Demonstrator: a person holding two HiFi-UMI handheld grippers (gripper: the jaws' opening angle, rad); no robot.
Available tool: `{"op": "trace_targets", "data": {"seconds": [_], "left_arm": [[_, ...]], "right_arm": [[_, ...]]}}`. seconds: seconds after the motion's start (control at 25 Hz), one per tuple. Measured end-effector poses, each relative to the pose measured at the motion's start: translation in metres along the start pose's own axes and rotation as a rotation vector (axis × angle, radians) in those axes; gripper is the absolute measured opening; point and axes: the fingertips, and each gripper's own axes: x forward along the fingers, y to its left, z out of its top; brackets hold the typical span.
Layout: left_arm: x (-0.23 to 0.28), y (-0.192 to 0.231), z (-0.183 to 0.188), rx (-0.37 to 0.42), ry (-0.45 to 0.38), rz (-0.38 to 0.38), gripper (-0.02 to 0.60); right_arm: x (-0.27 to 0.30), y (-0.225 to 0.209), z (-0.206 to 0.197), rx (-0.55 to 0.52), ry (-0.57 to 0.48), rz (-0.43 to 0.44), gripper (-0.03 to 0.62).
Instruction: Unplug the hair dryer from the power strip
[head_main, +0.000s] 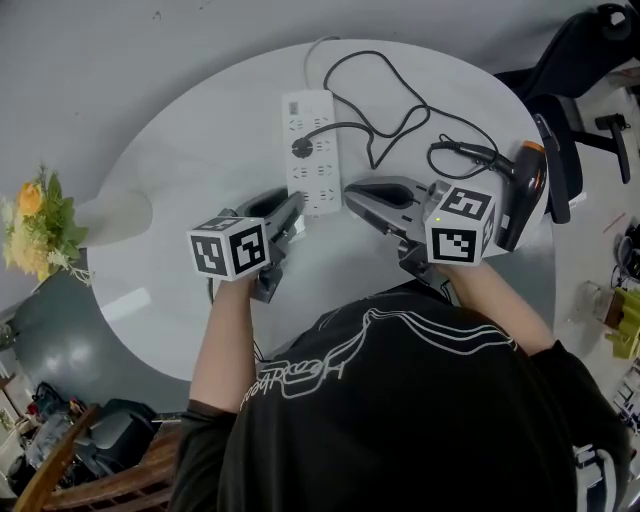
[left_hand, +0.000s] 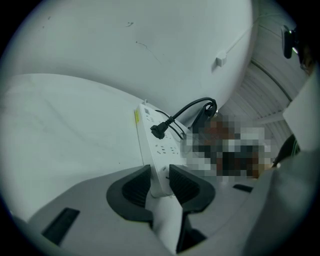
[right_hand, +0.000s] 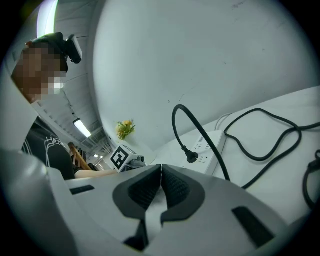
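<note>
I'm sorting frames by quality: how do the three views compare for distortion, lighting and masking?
Head view: evenly lit, sharp, only soft shadows on the table. Left gripper view: strong fisheye with black corners, a mosaic patch beside the power strip. Right gripper view: same fisheye, a bright ceiling light at left, mosaic patch top left.

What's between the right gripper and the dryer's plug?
In the head view, only bare table and free sockets of the power strip lie between right gripper and plug.

An office-like workroom: a round white surface, a black swivel chair, ceiling strip lights, floor clutter.
</note>
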Motion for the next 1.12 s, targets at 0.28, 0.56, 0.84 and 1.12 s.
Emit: {"op": "trace_targets", "data": {"seconds": [0.28, 0.56, 0.84, 1.12], "left_arm": [[0.001, -0.002, 0.000, 0.022, 0.005, -0.007, 0.115], [0.001, -0.002, 0.000, 0.026, 0.003, -0.004, 0.115], [0.001, -0.002, 0.000, 0.026, 0.000, -0.002, 0.115], [0.001, -0.002, 0.000, 0.022, 0.000, -0.002, 0.115]], "right_arm": [[0.011, -0.012, 0.007, -0.035, 0.008, -0.033, -0.003], [0.032, -0.021, 0.017, -0.199, 0.047, -0.090, -0.003], [0.046, -0.032, 0.025, -0.357, 0.066, -0.120, -0.002], [0.067, -0.041, 0.031, -0.462, 0.096, -0.179, 0.072]]}}
